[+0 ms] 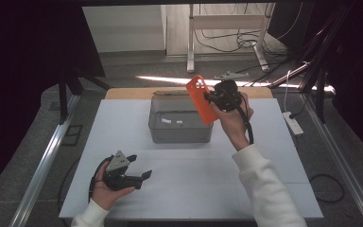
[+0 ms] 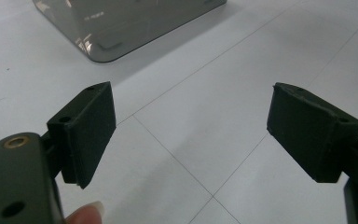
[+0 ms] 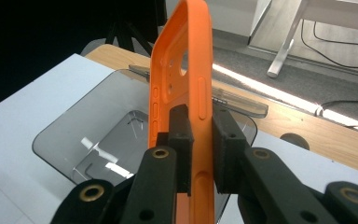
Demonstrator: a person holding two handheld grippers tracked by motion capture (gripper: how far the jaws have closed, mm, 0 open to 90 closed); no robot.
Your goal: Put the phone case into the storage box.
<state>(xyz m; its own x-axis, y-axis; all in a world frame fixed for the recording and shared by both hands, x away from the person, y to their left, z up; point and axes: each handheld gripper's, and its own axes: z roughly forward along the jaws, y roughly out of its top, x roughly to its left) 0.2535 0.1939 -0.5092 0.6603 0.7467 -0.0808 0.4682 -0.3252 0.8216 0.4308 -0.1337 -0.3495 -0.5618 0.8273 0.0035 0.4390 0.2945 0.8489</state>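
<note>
An orange phone case (image 1: 202, 98) hangs in the air above the right end of a clear grey plastic box (image 1: 180, 124). My right gripper (image 1: 211, 98) is shut on the case's edge. In the right gripper view the case (image 3: 186, 79) stands upright between the two black pads (image 3: 181, 140), with the box (image 3: 98, 140) open below it. My left gripper (image 1: 141, 174) rests in a hand on the white table near the front left, open with nothing between its jaws. In the left gripper view the pads (image 2: 91, 126) stand wide apart and a corner of the box (image 2: 121, 28) lies ahead.
The white table top (image 1: 264, 142) meets a wooden strip (image 1: 132, 92) at the back. A clear lid (image 3: 242, 100) lies behind the box on that strip. A white power strip (image 1: 293, 122) sits on the floor at the right, and desk legs with cables (image 1: 246, 40) stand beyond.
</note>
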